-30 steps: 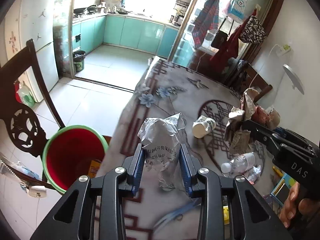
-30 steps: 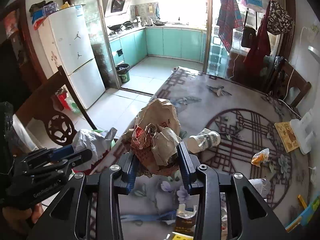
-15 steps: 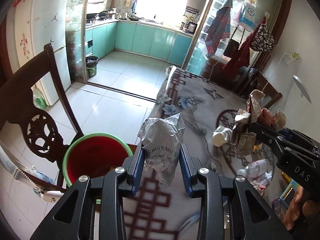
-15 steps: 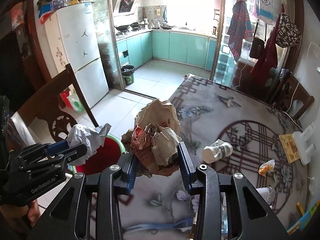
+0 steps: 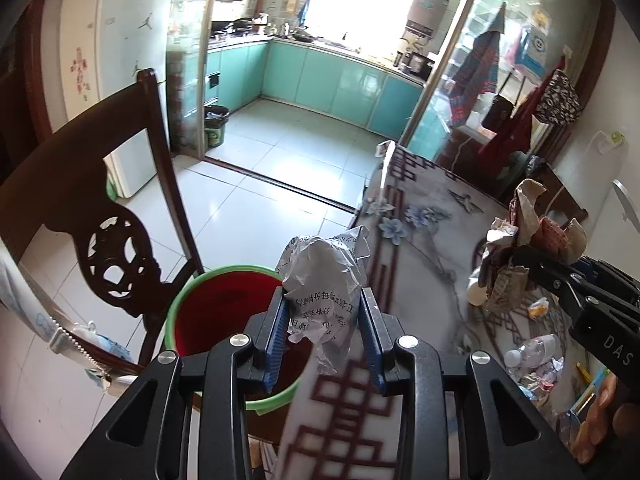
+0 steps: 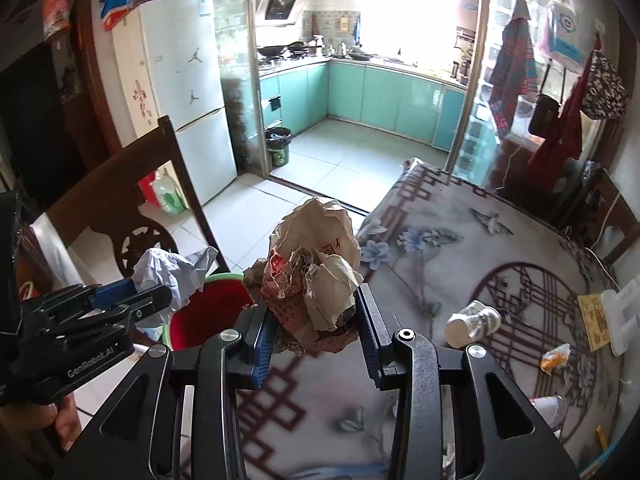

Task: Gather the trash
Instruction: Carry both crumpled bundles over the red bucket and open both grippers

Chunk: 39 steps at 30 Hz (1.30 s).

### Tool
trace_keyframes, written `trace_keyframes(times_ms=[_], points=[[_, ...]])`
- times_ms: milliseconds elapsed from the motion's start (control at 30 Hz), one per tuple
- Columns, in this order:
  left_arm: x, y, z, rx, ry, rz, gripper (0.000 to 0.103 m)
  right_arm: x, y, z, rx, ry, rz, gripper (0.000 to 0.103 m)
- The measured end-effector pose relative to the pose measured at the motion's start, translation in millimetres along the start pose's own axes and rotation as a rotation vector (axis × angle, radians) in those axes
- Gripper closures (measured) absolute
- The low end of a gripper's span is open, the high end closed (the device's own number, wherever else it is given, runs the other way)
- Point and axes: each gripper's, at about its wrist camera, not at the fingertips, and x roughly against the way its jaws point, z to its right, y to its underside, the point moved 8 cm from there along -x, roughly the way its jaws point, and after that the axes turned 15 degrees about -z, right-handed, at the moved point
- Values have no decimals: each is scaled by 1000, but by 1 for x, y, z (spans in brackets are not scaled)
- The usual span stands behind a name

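Where wrapper (image 5: 326, 280) overlaps, bucket (image 5: 208, 312) interior hidden.

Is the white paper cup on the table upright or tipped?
Tipped. The white paper cup lies on its side on the table, open mouth facing lower left.

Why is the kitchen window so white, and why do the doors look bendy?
Left wrist view: daylight washes out the kitchen window, and the tablecloth near the lens is smeared. Right wrist view: the same window glares white; the fisheye lens bows the door frame, yet the brown paper wad stays sharp.
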Motion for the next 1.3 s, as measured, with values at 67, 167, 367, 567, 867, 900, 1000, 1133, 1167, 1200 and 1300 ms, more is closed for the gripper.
trace_keyframes(times_ms=[67,167,367,567,867,900,1000,1133,1167,1200,1300], points=[[-1,-1,-10,12,-5,0,71,-4,-3,-7,9,-5,-3,67],[-3,-4,-24,31,-13,-4,71,-10,-8,-18,23,-11,-12,67],[-8,-9,-44,52,-27,-10,71,-19,-17,-38,47,-21,-20,67],[-20,-15,-69,80,-55,-23,71,-31,-25,-58,73,-38,-38,67],[-46,-19,-100,108,-114,-64,71,-68,-23,-74,73,-109,-130,67],[-48,-20,-101,107,-118,-67,71,-73,-22,-74,70,-120,-146,66],[-56,-22,-105,107,-120,-79,71,-85,-19,-75,65,-133,-180,66],[-65,-27,-109,108,-118,-94,71,-94,-18,-78,64,-140,-204,66],[-67,-28,-110,109,-117,-97,71,-96,-18,-78,63,-141,-209,66],[-69,-30,-110,110,-117,-100,71,-98,-18,-78,63,-140,-214,66],[-73,-34,-111,113,-110,-105,71,-104,-20,-78,61,-140,-227,66]])
